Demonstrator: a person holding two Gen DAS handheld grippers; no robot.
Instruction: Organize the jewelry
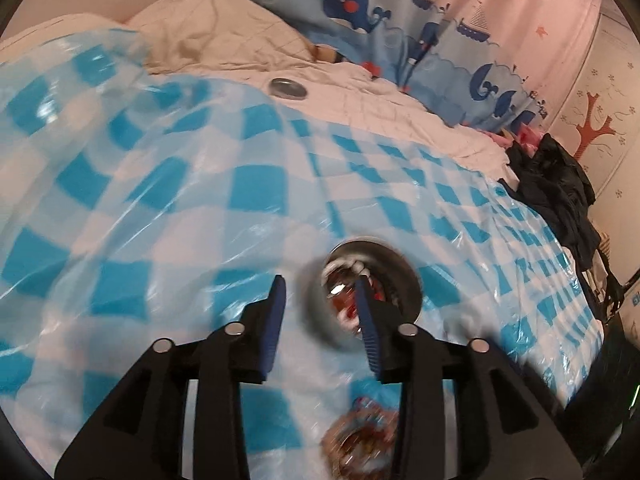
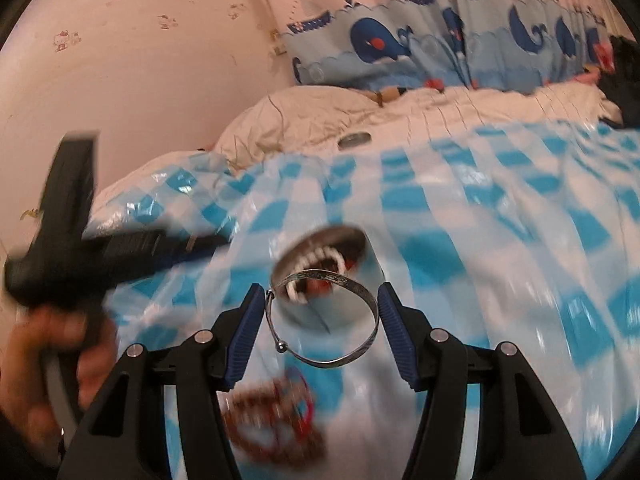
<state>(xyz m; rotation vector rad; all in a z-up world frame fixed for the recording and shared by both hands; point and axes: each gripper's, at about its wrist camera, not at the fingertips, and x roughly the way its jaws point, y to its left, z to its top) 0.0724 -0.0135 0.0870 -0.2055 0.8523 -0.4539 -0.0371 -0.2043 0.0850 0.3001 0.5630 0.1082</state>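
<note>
Gripping a silver bangle (image 2: 322, 320) across its width, right gripper (image 2: 320, 300) jaws clamped on it just above the round metal tin (image 2: 320, 272) of jewelry, left gripper (image 1: 320, 292) jaws apart at the tin's rim, blue-checked plastic sheet (image 1: 160, 184) on the bed beneath, beaded bracelets (image 2: 276, 416) lying nearer, tin lid (image 1: 288, 87) far back.

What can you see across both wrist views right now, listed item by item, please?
tin: one, silver, open on the checked sheet, beads inside
bangle: one, silver, held between the right jaws, in front of the tin
bracelets: a blurred heap, brown, red and blue, on the sheet below the bangle
lid: one, silver, on the cream quilt farther back
sheet: one, blue and white checks, glossy, over the bed
quilt: one, cream, rumpled, behind the sheet
curtain: one, blue whales on pink, behind the bed
clothes: a dark pile, bed's right edge
left gripper: black with blue pads, jaws apart astride the tin's rim
right gripper: same, around the bangle
</note>
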